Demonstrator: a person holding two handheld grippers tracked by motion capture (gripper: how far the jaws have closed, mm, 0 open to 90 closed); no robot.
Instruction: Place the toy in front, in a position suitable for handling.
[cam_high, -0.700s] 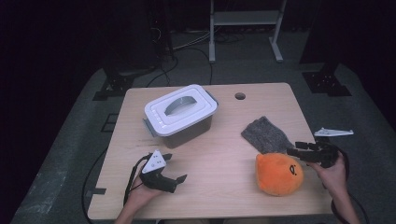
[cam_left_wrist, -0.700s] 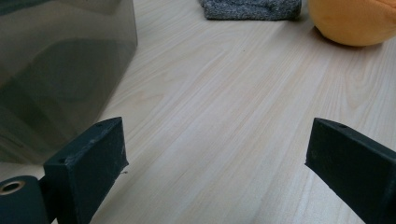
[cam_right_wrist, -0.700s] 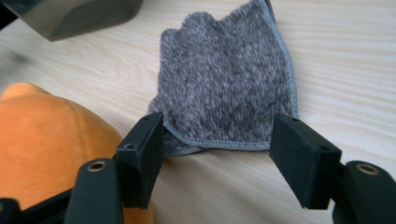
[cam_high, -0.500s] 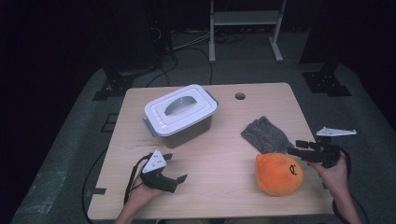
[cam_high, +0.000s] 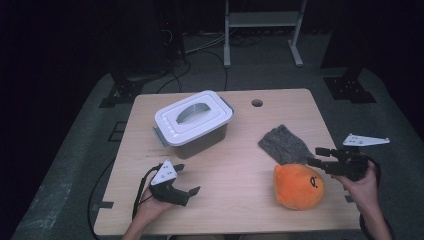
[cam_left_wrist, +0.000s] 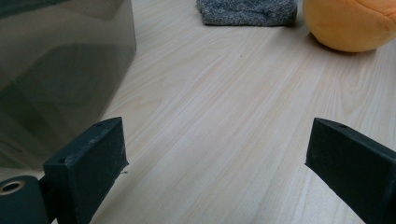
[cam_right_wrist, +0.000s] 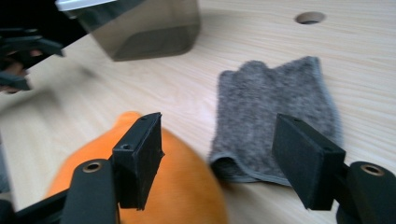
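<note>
The wooden surface (cam_high: 240, 165) carries a lidded grey container (cam_high: 194, 121) at its far left, leaving room in front for both hands. Toward the right lie a grey knitted cloth (cam_high: 285, 144) and, just before it, an orange plush toy (cam_high: 298, 186). The right tongs (cam_high: 324, 160) hover spread beside the toy, seemingly lining up a grab. The left tongs (cam_high: 187, 180) rest spread and empty near the container.

High overhead view facing forward; two low close views sharing the orange plush (cam_high: 299, 186).
</note>
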